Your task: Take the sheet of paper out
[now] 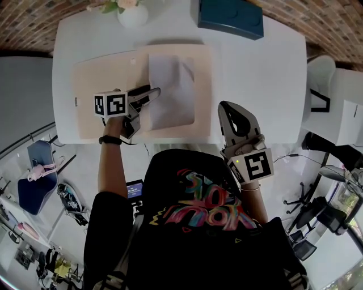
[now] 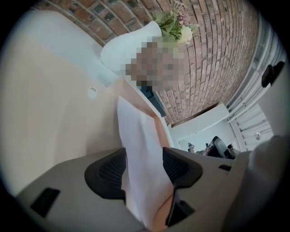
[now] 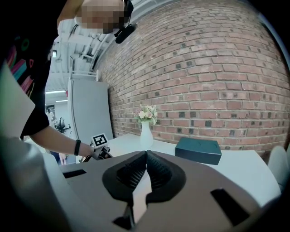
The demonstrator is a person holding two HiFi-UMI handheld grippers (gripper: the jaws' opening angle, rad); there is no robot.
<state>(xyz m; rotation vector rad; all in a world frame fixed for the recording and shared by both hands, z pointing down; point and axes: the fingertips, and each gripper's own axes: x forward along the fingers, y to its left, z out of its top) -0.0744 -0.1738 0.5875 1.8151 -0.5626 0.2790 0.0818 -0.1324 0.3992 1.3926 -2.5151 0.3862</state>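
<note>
Left gripper (image 1: 152, 93) pinches the sheet of paper (image 1: 170, 85); right gripper (image 1: 227, 110) is pressed together.

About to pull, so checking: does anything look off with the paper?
Yes. The paper buckles upward in the left gripper rather than lying flat, and a strip of the beige folder seems caught between the jaws with it.

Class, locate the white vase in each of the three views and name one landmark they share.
Head view: white vase at the top edge, left of centre.
Left gripper view: vase upper centre, partly blurred over.
Right gripper view: vase at centre.
Shared landmark: brick wall.
</note>
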